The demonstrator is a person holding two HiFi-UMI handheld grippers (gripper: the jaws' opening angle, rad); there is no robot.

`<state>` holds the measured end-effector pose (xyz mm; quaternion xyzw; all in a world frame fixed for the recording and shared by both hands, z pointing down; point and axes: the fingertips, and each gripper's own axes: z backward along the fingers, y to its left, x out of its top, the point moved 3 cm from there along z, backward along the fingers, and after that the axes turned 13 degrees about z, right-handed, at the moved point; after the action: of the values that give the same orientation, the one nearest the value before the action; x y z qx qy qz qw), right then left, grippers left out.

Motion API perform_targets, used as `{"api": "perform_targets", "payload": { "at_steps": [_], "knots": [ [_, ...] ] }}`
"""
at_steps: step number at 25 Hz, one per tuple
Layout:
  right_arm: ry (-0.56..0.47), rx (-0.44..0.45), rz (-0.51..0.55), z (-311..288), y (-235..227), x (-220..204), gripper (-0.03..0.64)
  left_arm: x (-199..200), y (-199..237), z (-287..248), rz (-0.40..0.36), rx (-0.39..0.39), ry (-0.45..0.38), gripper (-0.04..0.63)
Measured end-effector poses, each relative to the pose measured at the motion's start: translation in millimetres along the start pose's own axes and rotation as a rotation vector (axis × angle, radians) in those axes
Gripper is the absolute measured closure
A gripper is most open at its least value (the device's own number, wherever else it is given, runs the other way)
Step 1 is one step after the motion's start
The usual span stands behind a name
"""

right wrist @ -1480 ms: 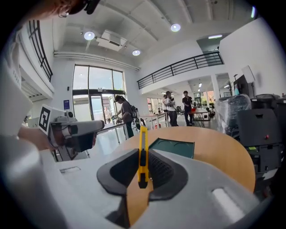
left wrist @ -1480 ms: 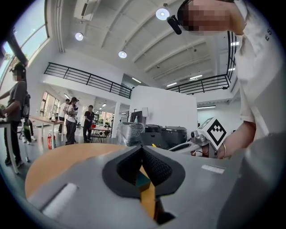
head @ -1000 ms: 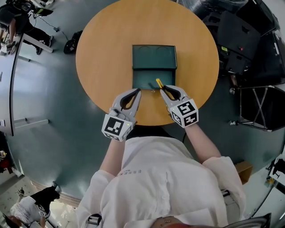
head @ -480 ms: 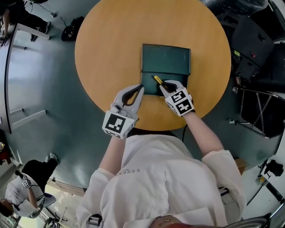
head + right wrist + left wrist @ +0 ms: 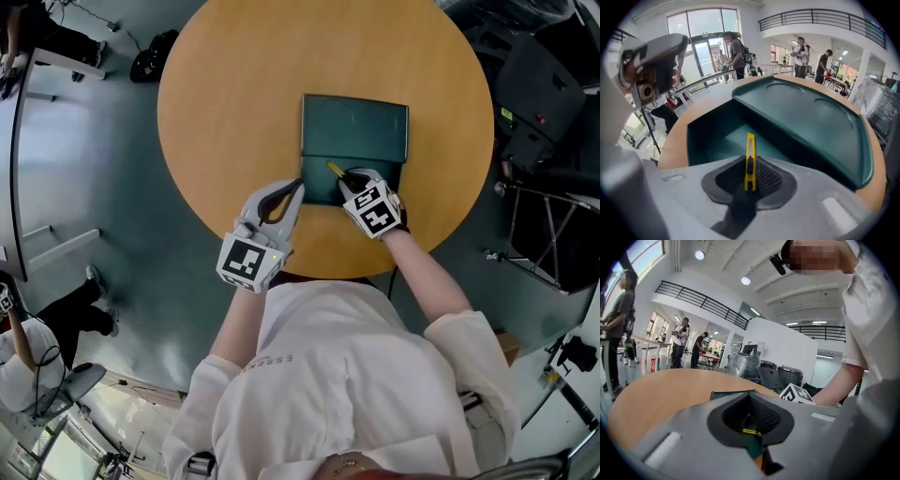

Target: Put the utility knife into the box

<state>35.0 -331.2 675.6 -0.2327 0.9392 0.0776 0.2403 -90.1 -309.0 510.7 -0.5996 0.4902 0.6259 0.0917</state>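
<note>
In the head view, a round wooden table (image 5: 234, 112) carried a dark green box (image 5: 354, 122) with its lid thrown back. The right gripper (image 5: 349, 180) reached over the near edge of the box, and the yellow utility knife (image 5: 335, 170) stuck out ahead of its tips, above the open tray. The left gripper (image 5: 296, 190) lay just beside the box's near left corner, its tips drawn together.

In the left gripper view, the left gripper (image 5: 749, 397) showed its ribbed pads meeting at the tips, with only a hollow behind them and nothing held. A small yellow sliver (image 5: 750, 431) showed low in that hollow, possibly the knife seen beyond the jaws, though the view was too cramped to be sure. The box's corner (image 5: 726, 393) peeked over the jaws.

In the right gripper view, the right gripper (image 5: 750, 164) pinched the utility knife (image 5: 750, 147) edge-on between its pads (the jaws only a narrow way apart, pressed on the handle). The knife pointed forward over the box's tray (image 5: 717, 136), not resting in it. The lid (image 5: 811, 117) rose behind.
</note>
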Motion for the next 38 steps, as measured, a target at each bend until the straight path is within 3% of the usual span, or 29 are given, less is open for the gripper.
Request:
{"api": "perform_targets", "payload": {
  "at_steps": [4, 8, 13, 17, 23, 32, 38],
  "knots": [
    [-0.1, -0.026, -0.035, 13.9, -4.6, 8.4, 0.522, 0.4, -5.9, 2.9, -0.017, 0.0, -0.003, 0.594],
    [-0.308, -0.062, -0.072, 65.4, -1.0, 35.0, 0.523, 10.2, -21.1, 6.1, -0.038, -0.006, -0.037, 0.594],
    [-0.574, -0.23, -0.095, 149.3, -8.8, 59.5, 0.624, 32.3, -52.6, 2.6, -0.117, -0.034, -0.093, 0.594],
    [-0.719, -0.338, -0.092, 206.2, -8.4, 52.1, 0.624, 39.9, -84.1, 3.5, -0.169, -0.044, -0.123, 0.594],
    [-0.791, -0.391, -0.073, 251.2, 1.8, 24.8, 0.624, 34.6, -127.6, 15.5, -0.186, -0.047, -0.172, 0.594],
    [-0.81, -0.359, -0.093, 269.0, 36.5, -13.3, 0.624, 3.8, -168.6, 35.5, -0.176, -0.044, -0.158, 0.594],
    [-0.794, -0.327, -0.096, 265.2, 72.4, -17.1, 0.624, -8.9, -177.9, 61.9, -0.169, -0.046, -0.15, 0.594]
  ]
}}
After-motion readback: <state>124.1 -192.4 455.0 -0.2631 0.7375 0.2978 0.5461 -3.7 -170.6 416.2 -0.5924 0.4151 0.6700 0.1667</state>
